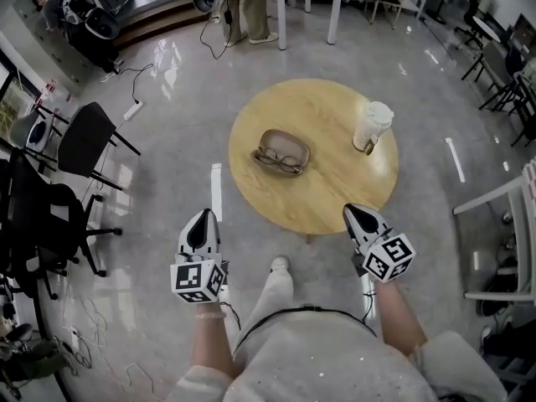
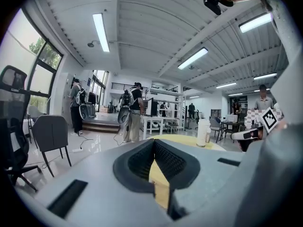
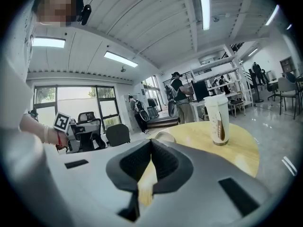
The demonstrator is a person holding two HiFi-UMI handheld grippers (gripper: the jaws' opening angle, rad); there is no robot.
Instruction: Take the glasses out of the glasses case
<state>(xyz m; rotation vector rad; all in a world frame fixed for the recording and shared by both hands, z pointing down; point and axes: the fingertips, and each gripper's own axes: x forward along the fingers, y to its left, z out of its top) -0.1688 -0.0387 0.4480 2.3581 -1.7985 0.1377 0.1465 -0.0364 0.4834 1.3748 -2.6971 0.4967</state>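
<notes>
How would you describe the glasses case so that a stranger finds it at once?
Find the round wooden table. Left of its centre lies the glasses case, low, oval and open, with glasses inside; its only neighbour is a tall white cup.

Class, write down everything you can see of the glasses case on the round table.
The glasses case is a tan-brown oval shell; its material is too small to tell. It lies open and flat on the round wooden table, a little left of the centre and well apart from the lidded cup. Dark-framed glasses rest inside it, lenses facing up. Only the table and the glasses touch it.
</notes>
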